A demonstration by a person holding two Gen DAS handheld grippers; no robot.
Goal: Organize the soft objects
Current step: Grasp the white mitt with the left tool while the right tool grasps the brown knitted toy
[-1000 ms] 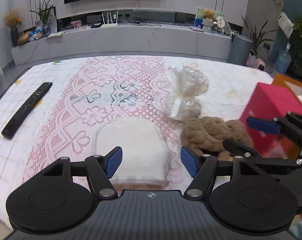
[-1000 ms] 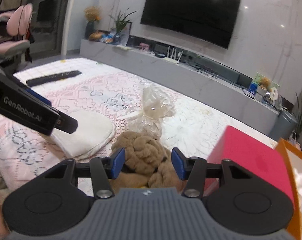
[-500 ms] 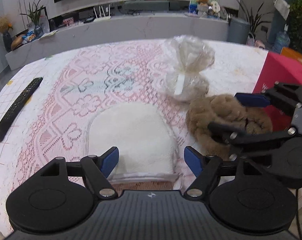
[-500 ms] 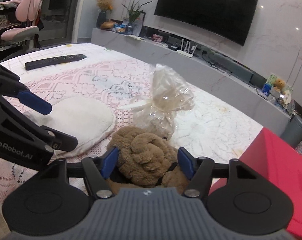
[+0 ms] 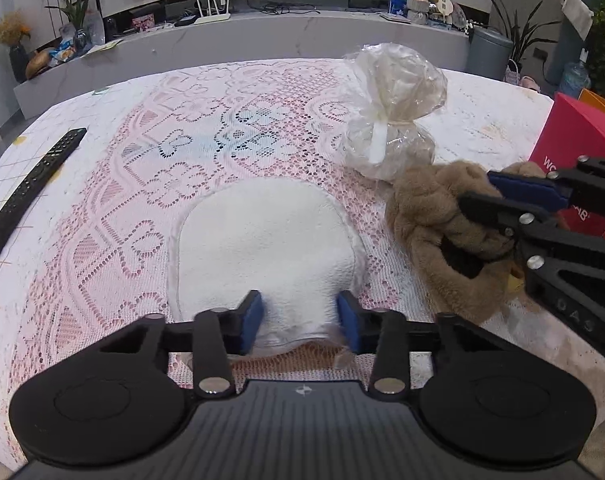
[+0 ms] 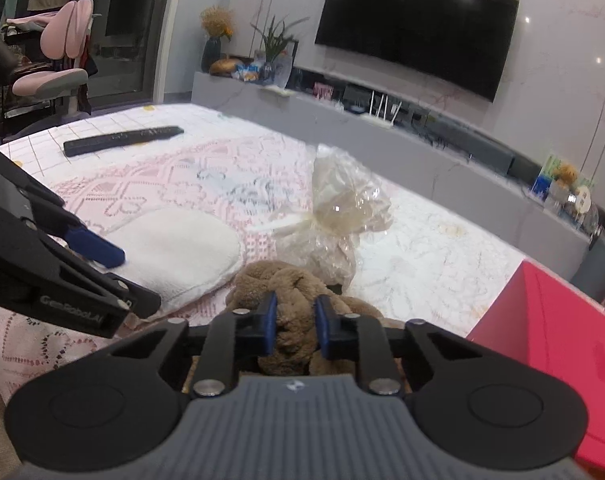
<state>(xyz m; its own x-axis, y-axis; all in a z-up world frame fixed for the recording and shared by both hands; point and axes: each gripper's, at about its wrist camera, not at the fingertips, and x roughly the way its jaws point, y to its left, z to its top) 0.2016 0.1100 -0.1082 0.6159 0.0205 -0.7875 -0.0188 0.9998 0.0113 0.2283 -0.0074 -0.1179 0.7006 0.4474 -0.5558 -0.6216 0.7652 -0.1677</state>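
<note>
A white fleecy pad (image 5: 262, 248) lies flat on the pink lace cloth (image 5: 142, 200). My left gripper (image 5: 300, 320) is closing on its near end, and the blue pads pinch the bunched fabric. To the right sits a brown plush toy (image 5: 430, 216). My right gripper (image 5: 502, 204) reaches into it from the right. In the right wrist view that gripper (image 6: 295, 326) is closing, its pads squeezing the brown plush toy (image 6: 290, 284). There the left gripper (image 6: 122, 276) rests on the white pad (image 6: 182, 252).
A knotted clear plastic bag (image 5: 390, 120) with pale stuffing stands just behind the plush. A red box (image 5: 574, 152) is at the right edge. A black remote (image 5: 30, 188) lies at the far left. Beyond the table runs a grey TV bench.
Both grippers sank toward the table and narrowed their jaws. The left one went from wide around the white pad to pinching it. The right one clamped onto the brown plush.
</note>
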